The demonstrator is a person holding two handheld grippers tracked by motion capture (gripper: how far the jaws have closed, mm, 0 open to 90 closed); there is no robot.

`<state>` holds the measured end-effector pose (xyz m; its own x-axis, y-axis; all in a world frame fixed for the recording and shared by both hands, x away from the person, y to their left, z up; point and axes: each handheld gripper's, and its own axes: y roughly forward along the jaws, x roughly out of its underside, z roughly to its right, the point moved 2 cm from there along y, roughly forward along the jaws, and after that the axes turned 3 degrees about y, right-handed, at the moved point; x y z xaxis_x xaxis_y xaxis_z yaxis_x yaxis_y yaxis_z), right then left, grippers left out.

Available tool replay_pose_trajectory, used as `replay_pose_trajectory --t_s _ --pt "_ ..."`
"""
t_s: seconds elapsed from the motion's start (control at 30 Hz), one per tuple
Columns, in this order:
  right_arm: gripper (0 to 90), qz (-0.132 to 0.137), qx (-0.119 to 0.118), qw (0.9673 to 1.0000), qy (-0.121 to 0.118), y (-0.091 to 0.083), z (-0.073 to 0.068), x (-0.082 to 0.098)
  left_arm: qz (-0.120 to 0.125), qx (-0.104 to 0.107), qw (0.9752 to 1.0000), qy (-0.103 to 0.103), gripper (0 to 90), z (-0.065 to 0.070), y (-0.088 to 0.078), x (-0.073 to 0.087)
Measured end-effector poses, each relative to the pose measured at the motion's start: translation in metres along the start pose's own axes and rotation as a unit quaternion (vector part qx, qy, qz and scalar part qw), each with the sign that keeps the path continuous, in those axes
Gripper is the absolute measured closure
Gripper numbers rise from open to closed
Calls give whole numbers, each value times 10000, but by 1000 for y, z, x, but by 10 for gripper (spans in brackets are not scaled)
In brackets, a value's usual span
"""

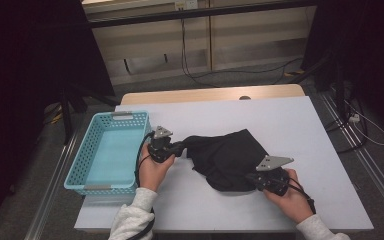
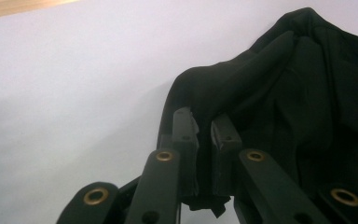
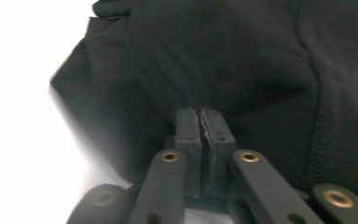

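1. Black garment lies bunched on the white desk, roughly mid-desk, slightly toward 5 o'clock from the centre in the high view.
2. Left hand-held gripper sits at the garment's 9 o'clock edge, jaws pointing toward 3 o'clock.
3. Left gripper view: jaws nearly closed on a fold of the black cloth; fabric is pinched between the pads, and a bit of it hangs out below them. Cloth rises from the pinch in a taut ridge toward 1 o'clock.
4. Left hand wraps the gripper body from 6 o'clock; grey three-cornered plate on top, cable trailing down by the sleeve.
5. Right hand-held gripper is at the garment's 5 o'clock edge, jaws pointing toward 10 o'clock.
6. Right gripper view: pads pressed tight together with black fabric caught at the tips; a stitched seam runs down the cloth at 3 o'clock of the jaws.
7. Right hand holds that gripper from 5 o'clock, near the desk's front edge.
8. Turquoise basket stands at the desk's 9 o'clock side, just beside the left hand, apart from the garment. Inside looks bare.
9. Garment spans between the two grippers, each holding an opposite edge; most of it rests on the desk.
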<state>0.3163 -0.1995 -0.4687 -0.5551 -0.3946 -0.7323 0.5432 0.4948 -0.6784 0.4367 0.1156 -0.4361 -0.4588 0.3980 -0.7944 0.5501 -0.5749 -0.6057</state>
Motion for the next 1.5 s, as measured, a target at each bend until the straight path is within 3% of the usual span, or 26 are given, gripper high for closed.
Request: replay_pose_trajectory --t_s 0.17,0.3,0.43,0.57,0.6,0.7,0.73,0.77,0.8,0.83,0.87,0.9,0.97,1.03,1.07,1.17,1.37,1.4,1.5 --pt "892 158 212 9995 163 -12 16 -2 48 -60 9999 -70 831 -3 -4 -1" --pt "892 449 519 9963 513 -30 43 4 39 -73 9999 -138 830 -5 -5 0" --pt "890 522 657 9938 727 -35 55 9 -14 -108 9999 -124 830 -7 -4 2" --pt "889 493 639 9945 670 -33 55 10 61 -65 10000 -11 800 -4 -2 1" --pt "888 483 626 9948 644 -31 52 9 223 7 9998 11 751 -1 0 -2" --pt "886 464 600 9953 595 -30 51 9 326 158 9993 20 597 2 1 -4" --pt "884 473 564 9954 618 -28 50 9 454 294 9985 65 527 7 2 -7" --pt "884 473 564 9954 618 -28 50 9 454 294 9985 65 446 7 2 -7" --pt "882 470 546 9955 622 -28 50 9 556 461 9973 137 376 12 6 -11" --pt "882 470 546 9955 622 -28 50 9 556 461 9973 137 333 12 6 -11" --pt "881 489 507 9955 626 -27 49 9 609 621 9959 244 326 19 9 -14" --pt "878 491 494 9956 619 -26 48 10 609 621 9959 244 318 19 9 -14" --pt "877 485 478 9958 613 -25 47 10 588 909 9934 379 285 31 14 -17" --pt "875 461 460 9962 584 -24 45 10 581 970 9925 458 256 36 16 -19" --pt "874 460 464 9963 565 -24 45 10 531 1083 9907 631 248 45 20 -21" --pt "868 450 452 9964 551 -23 43 11 524 1185 9892 691 235 53 24 -24" --pt "830 466 455 9965 518 -25 38 12 348 1429 9856 832 294 71 39 -25" --pt "780 449 502 9965 499 -25 36 12 287 1567 9835 857 312 78 44 -25" --pt "707 478 560 9961 484 -26 35 12 197 1619 9822 934 332 85 47 -26"
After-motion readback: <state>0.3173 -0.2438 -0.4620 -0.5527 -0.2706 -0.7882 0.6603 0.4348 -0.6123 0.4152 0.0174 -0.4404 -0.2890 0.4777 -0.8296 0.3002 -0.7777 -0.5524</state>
